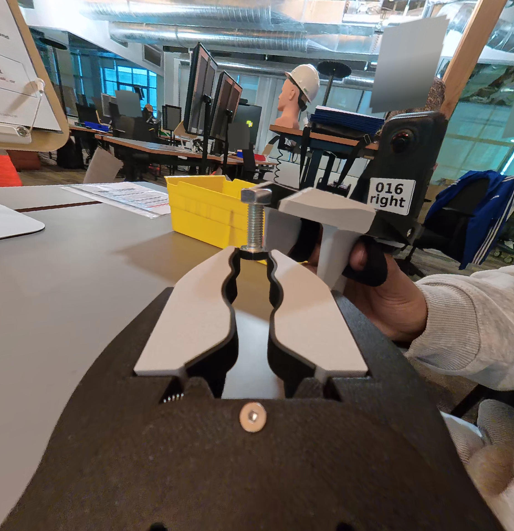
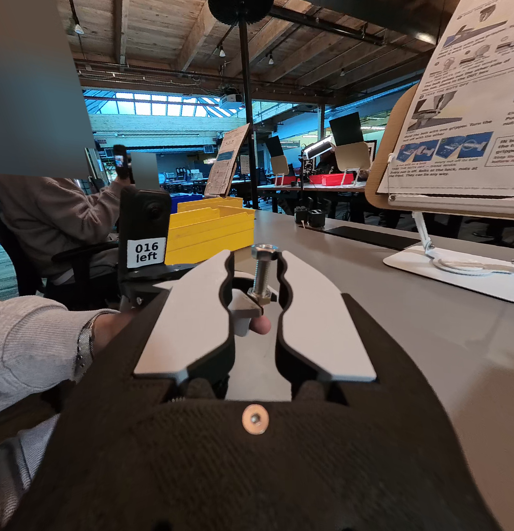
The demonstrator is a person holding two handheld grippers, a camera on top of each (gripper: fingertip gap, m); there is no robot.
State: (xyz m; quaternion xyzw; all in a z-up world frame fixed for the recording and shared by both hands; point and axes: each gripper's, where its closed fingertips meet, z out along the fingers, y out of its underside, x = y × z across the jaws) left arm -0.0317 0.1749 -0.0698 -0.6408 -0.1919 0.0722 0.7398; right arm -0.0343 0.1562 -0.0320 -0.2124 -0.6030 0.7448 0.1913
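Observation:
A silver bolt (image 1: 254,222) stands upright above the grey table (image 1: 77,273), hex head on top and a nut (image 1: 251,247) at its lower end. My left gripper (image 1: 252,254) is shut on the nut and holds the bolt up. In the right wrist view the bolt (image 2: 263,271) rises from the left gripper's tips (image 2: 250,306). My right gripper (image 2: 255,255) is open with the bolt head (image 2: 266,248) between its tips. The head lies against the right finger (image 2: 304,301) and apart from the left one. The right gripper also shows in the left wrist view (image 1: 267,198), coming in from the right.
Yellow bins (image 1: 204,212) (image 2: 210,230) stand on the table just behind the bolt. A document stand with a printed sheet (image 2: 451,115) and its white base (image 2: 451,273) is close by. A laminated sheet (image 1: 121,195) lies on the table. A person (image 2: 49,215) sits beyond the table edge. My two grippers' fingertips are within a few centimetres of each other.

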